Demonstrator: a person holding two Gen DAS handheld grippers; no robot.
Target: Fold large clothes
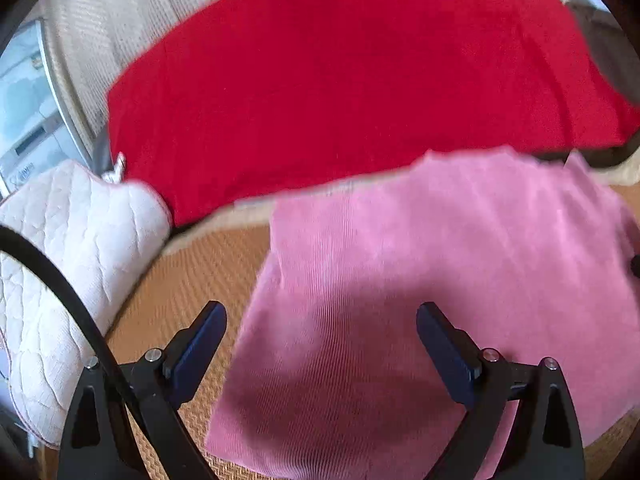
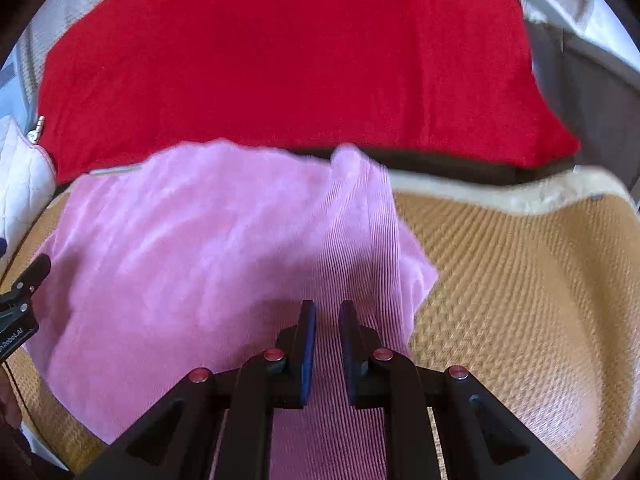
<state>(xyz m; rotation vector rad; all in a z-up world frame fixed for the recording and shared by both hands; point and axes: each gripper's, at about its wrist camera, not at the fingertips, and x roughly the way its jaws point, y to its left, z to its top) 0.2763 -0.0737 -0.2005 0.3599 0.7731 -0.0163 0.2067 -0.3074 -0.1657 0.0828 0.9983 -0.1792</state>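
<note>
A pink ribbed garment [image 1: 440, 240] lies spread on a tan woven mat [image 1: 192, 272]. In the left wrist view my left gripper [image 1: 320, 308] hangs open over the garment's near left part, with its left finger [image 1: 200, 344] out over the mat. The right wrist view shows my right gripper [image 2: 327, 306] shut on the pink garment [image 2: 180, 240]. Ribbed cloth fills the narrow slit between its pads, and a raised fold runs from there to the far edge. Part of the left gripper's body [image 2: 24, 292] shows at that view's left edge.
A large red cloth [image 1: 340, 80] [image 2: 280, 60] lies behind the garment on a pale ribbed cover. A white quilted pillow [image 1: 80, 240] sits at the left, with a black cable crossing in front of it. The mat [image 2: 520, 280] stretches to the right of the garment.
</note>
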